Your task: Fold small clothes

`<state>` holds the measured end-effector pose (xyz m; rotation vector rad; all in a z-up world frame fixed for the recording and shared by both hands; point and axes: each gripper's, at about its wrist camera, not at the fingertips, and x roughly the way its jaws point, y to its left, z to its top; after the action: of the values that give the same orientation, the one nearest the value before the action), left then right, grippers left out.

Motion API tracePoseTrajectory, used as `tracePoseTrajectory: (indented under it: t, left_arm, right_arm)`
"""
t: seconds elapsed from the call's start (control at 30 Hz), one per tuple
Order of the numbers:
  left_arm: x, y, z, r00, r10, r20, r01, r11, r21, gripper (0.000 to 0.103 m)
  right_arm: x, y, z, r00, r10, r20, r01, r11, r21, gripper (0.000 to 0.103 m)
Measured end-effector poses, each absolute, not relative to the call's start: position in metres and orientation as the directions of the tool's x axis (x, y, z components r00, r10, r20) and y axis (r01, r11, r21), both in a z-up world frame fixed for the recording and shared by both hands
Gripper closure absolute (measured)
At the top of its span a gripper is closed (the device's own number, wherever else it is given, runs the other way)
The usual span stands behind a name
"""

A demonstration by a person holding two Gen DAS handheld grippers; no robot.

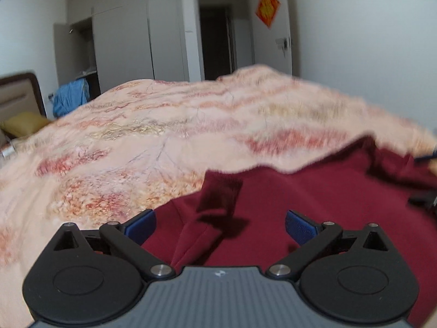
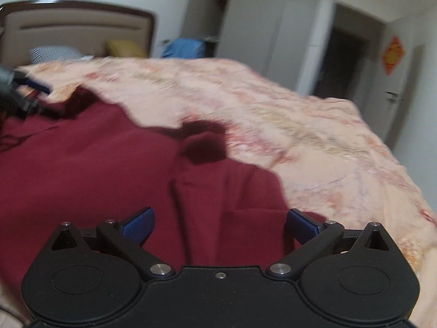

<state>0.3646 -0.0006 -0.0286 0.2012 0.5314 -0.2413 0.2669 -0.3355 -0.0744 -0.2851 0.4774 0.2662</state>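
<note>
The dark red knit garment (image 1: 314, 205) lies spread on the peach floral bedspread (image 1: 164, 125) near the bed's near edge, 1 sleeve laid inward. The left gripper (image 1: 220, 225) and right gripper (image 2: 220, 222) hover above it, fingers spread, probably lining up for a fold.

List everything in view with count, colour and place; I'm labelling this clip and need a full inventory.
garment: 1, dark red, spread on the bedspread, a cuffed sleeve lying across it
bedspread: 1, peach with red patterning, covering the bed
headboard: 1, beige with dark frame, far end
pillow: 1, yellow, by the headboard
blue cloth: 1, beside the wardrobe
wardrobe: 1, grey, one door open
red decoration: 1, on the door
left gripper: open, above the garment
right gripper: open, above the garment
</note>
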Motion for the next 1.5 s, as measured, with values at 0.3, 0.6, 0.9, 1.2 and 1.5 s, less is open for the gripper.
tracePoseTrajectory:
  t: [0.3,0.6,0.9,1.2,1.5]
  left_arm:
    - [0.393,0.063,-0.052,0.832,0.006,-0.554,-0.069,0.993,-0.093,0.001]
    - [0.395,0.096,-0.065,0.845,-0.062,-0.531,-0.105,0.954,-0.279,0.001]
    - [0.383,0.125,-0.039,0.877,0.084,-0.473,-0.23,0.938,-0.26,0.0]
    - [0.325,0.152,-0.022,0.891,0.099,-0.443,-0.228,0.941,-0.25,0.0]
    - [0.247,0.119,-0.033,0.887,0.04,-0.459,-0.175,0.95,-0.257,0.0]
  right_arm:
    - [0.295,-0.406,-0.093,0.875,0.037,-0.482,0.037,0.989,0.142,0.001]
    - [0.3,-0.402,-0.102,0.867,0.041,-0.496,0.031,0.99,0.137,0.0]
    - [0.297,-0.404,-0.105,0.871,0.046,-0.489,0.033,0.988,0.153,0.0]
    - [0.295,-0.403,-0.106,0.878,0.045,-0.477,0.034,0.987,0.156,0.0]
    - [0.293,-0.401,-0.107,0.882,0.03,-0.47,0.039,0.99,0.138,0.0]
